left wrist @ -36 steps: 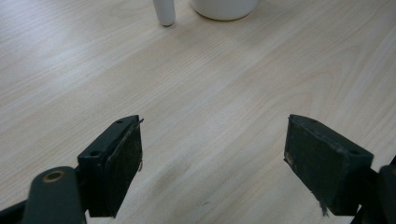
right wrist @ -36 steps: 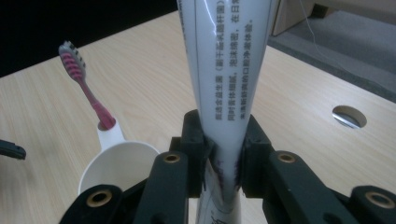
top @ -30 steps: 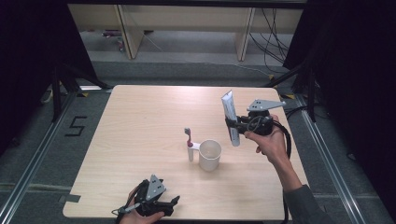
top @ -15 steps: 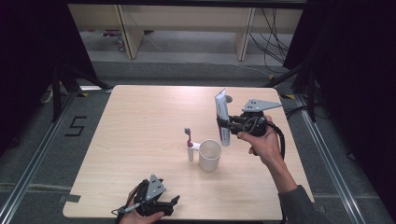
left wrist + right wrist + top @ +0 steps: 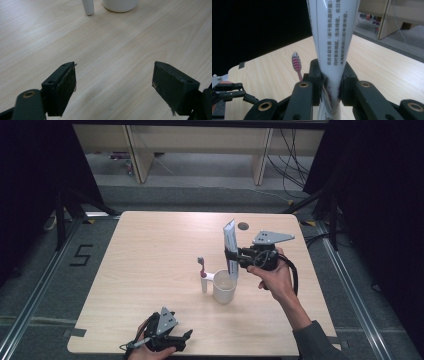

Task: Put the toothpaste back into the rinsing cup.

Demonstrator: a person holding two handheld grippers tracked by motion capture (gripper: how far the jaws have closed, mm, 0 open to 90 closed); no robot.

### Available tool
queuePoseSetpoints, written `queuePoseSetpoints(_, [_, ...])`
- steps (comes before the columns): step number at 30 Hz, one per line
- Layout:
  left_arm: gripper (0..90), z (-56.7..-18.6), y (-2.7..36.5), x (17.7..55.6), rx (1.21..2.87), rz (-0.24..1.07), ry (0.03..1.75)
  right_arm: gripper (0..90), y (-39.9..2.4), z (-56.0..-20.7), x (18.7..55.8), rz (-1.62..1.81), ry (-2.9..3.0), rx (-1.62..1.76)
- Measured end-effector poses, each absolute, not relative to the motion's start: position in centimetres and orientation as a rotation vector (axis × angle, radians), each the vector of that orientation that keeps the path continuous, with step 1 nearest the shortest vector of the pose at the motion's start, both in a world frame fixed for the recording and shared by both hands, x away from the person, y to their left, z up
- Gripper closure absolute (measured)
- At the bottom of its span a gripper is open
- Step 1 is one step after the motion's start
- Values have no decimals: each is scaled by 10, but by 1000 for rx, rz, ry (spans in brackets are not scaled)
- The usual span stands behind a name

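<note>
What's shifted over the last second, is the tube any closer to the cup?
Yes. The right gripper, still shut on the toothpaste tube, has carried it leftward and slightly toward the person in the high view; the tube's lower end now hangs just over the white cup, held about upright. The toothbrush beside the cup, the cup itself and the open left gripper at the near table edge have stayed put.

Chinese print on the toothpaste tube (image 5: 332,40); "5" on the floor (image 5: 81,255).

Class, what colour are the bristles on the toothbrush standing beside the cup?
The toothbrush bristles are pink and white striped, seen best in the right gripper view.
</note>
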State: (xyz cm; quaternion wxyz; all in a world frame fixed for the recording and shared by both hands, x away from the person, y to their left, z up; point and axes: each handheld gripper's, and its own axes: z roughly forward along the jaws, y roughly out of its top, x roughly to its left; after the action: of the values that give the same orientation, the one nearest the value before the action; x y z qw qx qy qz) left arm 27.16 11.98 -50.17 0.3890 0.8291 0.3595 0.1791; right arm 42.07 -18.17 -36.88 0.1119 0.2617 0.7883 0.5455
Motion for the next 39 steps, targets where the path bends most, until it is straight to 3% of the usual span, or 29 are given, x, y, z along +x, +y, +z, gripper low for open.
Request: queuePoseSetpoints(39, [190, -502, 120, 272, 2129, 452, 903, 758, -166, -426, 416, 1573, 2388, 803])
